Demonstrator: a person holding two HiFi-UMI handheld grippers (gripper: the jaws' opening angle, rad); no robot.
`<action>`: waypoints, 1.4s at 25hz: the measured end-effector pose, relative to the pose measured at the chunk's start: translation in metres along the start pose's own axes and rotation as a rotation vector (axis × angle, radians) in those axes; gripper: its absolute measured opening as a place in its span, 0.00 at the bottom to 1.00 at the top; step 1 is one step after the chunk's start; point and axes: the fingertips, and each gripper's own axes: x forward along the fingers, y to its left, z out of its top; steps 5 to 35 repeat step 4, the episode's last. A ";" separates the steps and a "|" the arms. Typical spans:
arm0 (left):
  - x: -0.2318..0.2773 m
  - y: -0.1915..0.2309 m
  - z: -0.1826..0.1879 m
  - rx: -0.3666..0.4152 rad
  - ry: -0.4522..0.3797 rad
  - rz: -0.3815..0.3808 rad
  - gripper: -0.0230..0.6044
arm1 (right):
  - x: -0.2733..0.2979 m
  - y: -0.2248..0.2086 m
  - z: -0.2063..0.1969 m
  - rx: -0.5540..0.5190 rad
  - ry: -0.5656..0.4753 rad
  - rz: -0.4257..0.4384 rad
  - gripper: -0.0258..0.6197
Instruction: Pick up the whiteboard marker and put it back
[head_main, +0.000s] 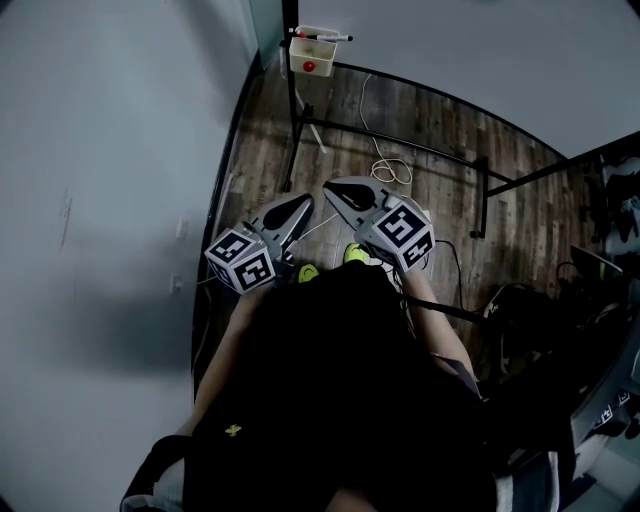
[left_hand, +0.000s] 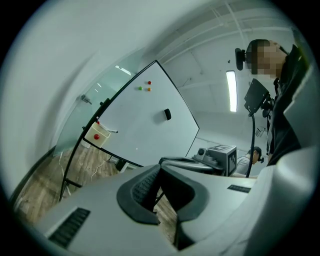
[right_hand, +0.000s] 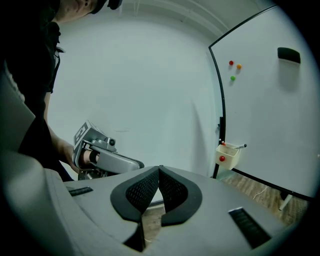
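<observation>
My left claw (left_hand: 160, 168) points toward the whiteboard (left_hand: 145, 120) from well short of it. Its jaws are closed tip to tip and hold nothing. My right claw (right_hand: 159, 170) sits just beside it, a little nearer the whiteboard. Its jaws are pressed together too, with nothing between them.

The whiteboard marker (head_main: 323, 36) is well apart from both claws. It lies across the top of a cream holder (head_main: 309, 57) fixed to the frame's upright at the whiteboard's lower corner, and one end pokes out past the holder's rim. The holder has a round red spot on its front.

Up on the whiteboard's face there is a small cluster of red, green and orange magnets (right_hand: 233, 68). A black eraser (right_hand: 289, 55) is stuck farther along the whiteboard from them. Under the whiteboard's bottom edge, a pale cable (head_main: 391, 171) lies looped on the wooden floor (head_main: 440, 210).
</observation>
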 end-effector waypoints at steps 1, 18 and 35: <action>-0.001 0.000 -0.001 0.001 0.004 0.002 0.07 | 0.001 0.002 -0.001 -0.001 0.001 0.003 0.04; -0.008 0.001 -0.003 0.006 0.010 0.013 0.07 | 0.006 0.008 -0.001 -0.004 0.000 0.018 0.04; -0.008 0.001 -0.003 0.006 0.010 0.013 0.07 | 0.006 0.008 -0.001 -0.004 0.000 0.018 0.04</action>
